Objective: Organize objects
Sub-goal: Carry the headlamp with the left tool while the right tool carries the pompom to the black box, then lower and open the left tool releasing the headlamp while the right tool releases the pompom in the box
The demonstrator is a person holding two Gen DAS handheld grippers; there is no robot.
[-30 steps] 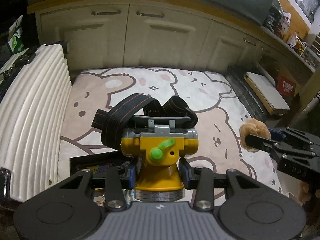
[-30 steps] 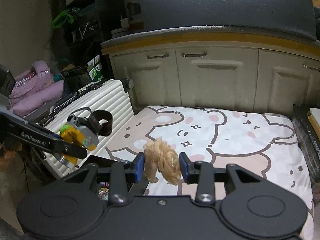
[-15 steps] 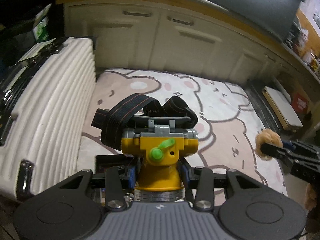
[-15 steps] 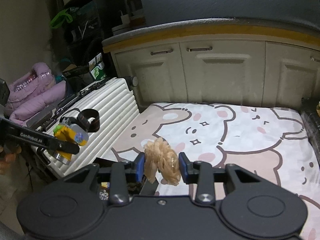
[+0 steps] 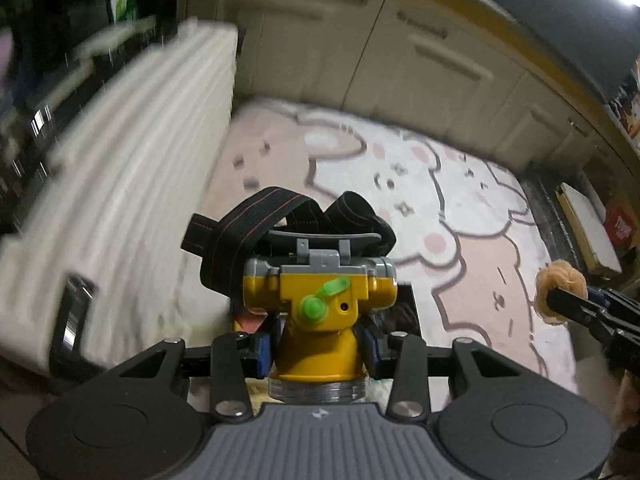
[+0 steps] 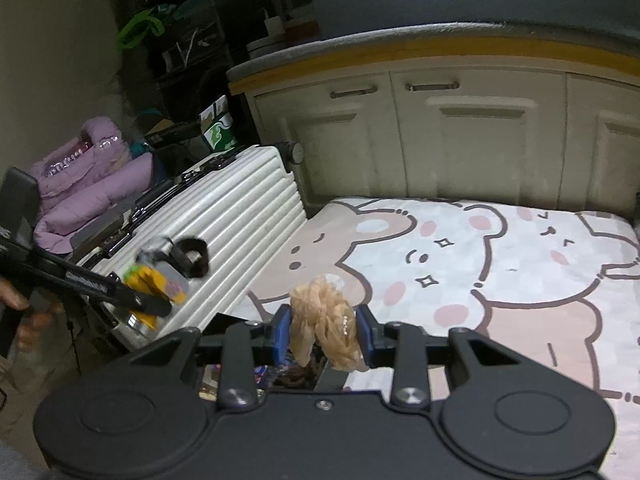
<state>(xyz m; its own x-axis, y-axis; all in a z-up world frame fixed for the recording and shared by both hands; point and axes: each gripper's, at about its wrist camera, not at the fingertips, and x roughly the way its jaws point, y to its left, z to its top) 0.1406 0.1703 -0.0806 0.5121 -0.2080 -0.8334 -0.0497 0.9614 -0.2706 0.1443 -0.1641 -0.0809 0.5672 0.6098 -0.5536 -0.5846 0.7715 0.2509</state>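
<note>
Since a second ago you're swinging the left gripper (image 5: 318, 346) toward the white suitcase (image 6: 240, 216), now filling more of its view; it's pinching the yellow headlamp (image 5: 318, 304) above the bear rug (image 6: 460, 264). Your right gripper (image 6: 322, 338) is pinching the beige scrunchie (image 6: 324, 324), over the rug's edge.

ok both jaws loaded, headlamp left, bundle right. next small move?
Probably lower the left gripper a little further toward the dark box directly beneath it. Its jaws grip the yellow headlamp over that box, and the right gripper, holding the tan bundle, hangs further off.
</note>
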